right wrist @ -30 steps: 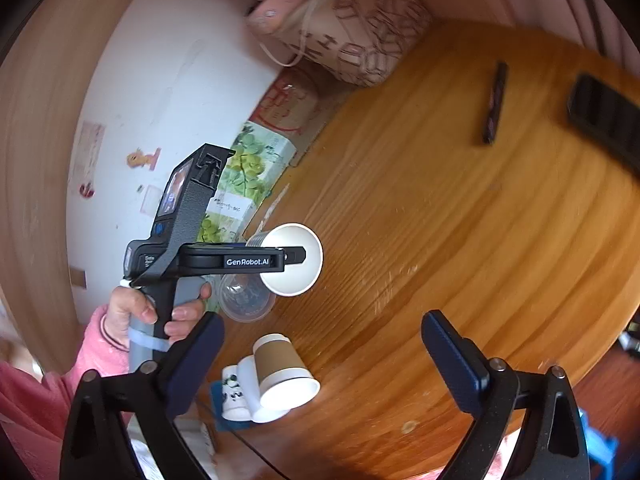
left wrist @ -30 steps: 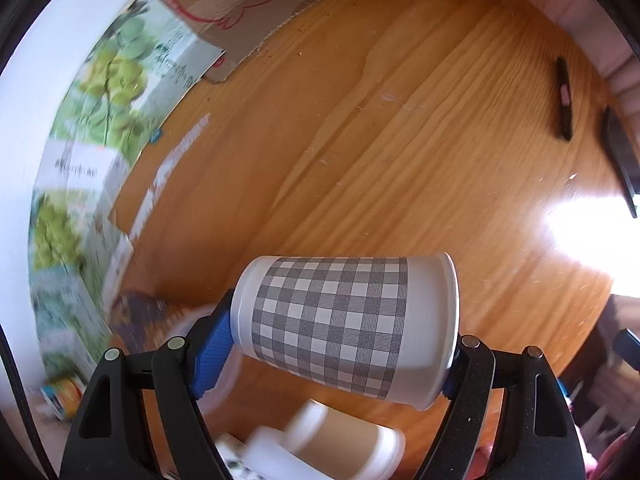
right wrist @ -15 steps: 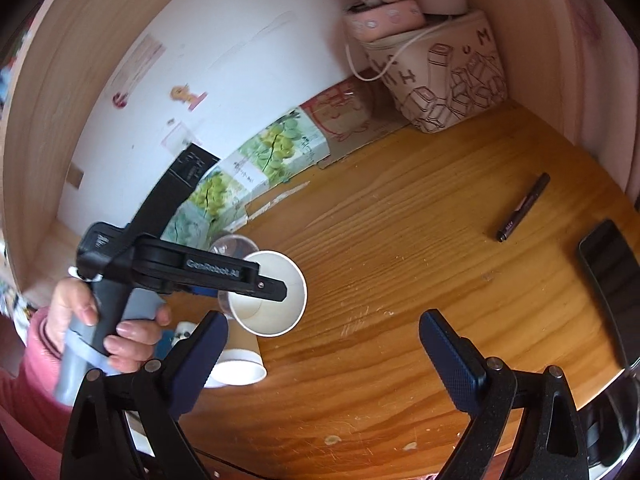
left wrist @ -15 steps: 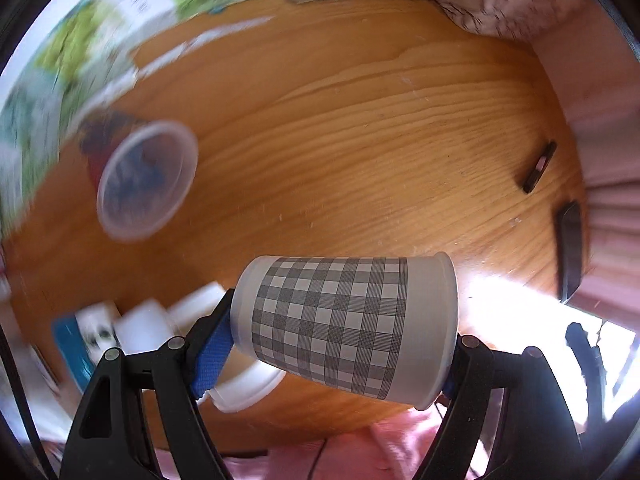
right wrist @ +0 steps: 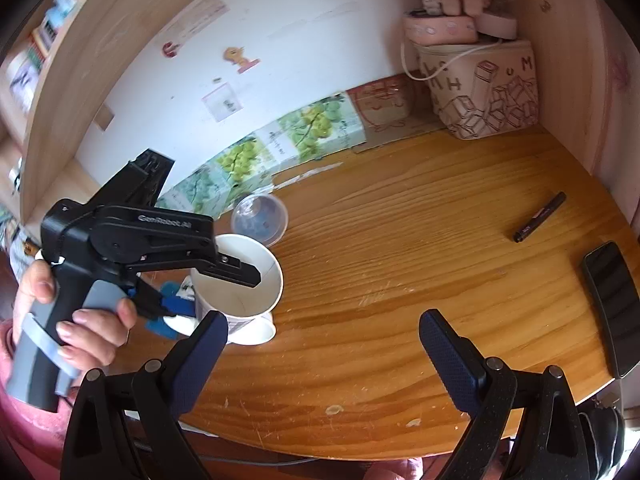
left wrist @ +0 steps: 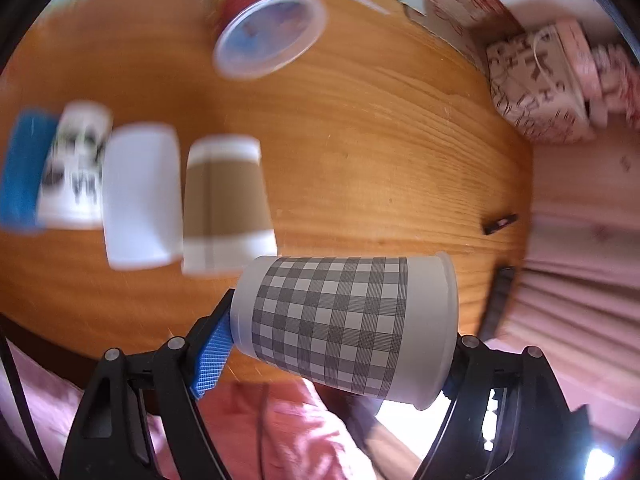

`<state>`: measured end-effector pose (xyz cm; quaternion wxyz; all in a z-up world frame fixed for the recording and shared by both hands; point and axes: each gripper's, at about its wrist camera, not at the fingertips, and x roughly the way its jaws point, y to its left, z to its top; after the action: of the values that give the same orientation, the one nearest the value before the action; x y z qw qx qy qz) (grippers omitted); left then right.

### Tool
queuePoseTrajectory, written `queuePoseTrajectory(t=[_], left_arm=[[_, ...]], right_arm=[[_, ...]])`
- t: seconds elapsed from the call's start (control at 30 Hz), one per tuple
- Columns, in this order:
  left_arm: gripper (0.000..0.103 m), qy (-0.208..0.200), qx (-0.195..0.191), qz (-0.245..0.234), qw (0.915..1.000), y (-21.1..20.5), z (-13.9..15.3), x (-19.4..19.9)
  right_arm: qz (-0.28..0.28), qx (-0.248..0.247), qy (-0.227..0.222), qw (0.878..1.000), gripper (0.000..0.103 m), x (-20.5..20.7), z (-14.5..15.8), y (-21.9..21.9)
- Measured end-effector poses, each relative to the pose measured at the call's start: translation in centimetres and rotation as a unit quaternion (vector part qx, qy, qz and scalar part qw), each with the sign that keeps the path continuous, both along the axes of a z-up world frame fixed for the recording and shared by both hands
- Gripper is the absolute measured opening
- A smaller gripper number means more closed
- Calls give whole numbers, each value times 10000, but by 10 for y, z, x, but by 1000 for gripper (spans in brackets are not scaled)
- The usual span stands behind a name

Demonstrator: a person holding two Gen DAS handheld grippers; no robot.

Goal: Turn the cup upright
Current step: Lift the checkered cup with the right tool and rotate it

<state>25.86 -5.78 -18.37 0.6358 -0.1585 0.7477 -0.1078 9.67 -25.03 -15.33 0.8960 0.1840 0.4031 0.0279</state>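
Your round wooden table [right wrist: 400, 264] now lies flatter under both cameras than one second ago, when the left wrist view looked along it at a slant. Since then you have turned the left gripper [left wrist: 340, 344], and in the right wrist view the mouth of the grey-and-white checked paper cup [left wrist: 344, 316] now points up and toward the camera instead of sideways. I judge that the flip is nearly complete; the cup is almost upright but is not yet on the table.

The cup is above the near left part of the table, above the row of lying cups. The left gripper is pinching it end to end: one finger presses the bottom and the other presses across the rim. In the left wrist view the cup lies straight across between the two fingers, with its base to the left and its rim to the right.

Your right gripper [right wrist: 324, 344] hangs above the near edge of the table with its jaws spread wide and nothing between them.

On the left side of the table, the brown-sleeved paper cup [left wrist: 224, 208], the plain white paper cup [left wrist: 140, 196] and a white cup with black print [left wrist: 76, 168] lie side by side. The clear plastic cup [right wrist: 260, 220] lies farther back, near the wall. The black phone [right wrist: 612, 304] and the black marker pen [right wrist: 540, 216] are on the right side of the table, well apart from the cup.
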Motion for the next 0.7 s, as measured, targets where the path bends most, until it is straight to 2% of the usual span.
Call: queuePoseTrajectory(t=[0.13,0.27,0.7], left_arm=[[82,-2,-38,415,9991,13,-2,-27],[82,211,-270,815,9961,29,-15,-48],[83,711,-438,1375,9870,48,-47,-84]], right_arm=[[165,42,-6,9999,97,-7,-2,13],[319,66,85,9994,97,-14,-7,25],[761,300,740,9939,97,-20,-36,48]])
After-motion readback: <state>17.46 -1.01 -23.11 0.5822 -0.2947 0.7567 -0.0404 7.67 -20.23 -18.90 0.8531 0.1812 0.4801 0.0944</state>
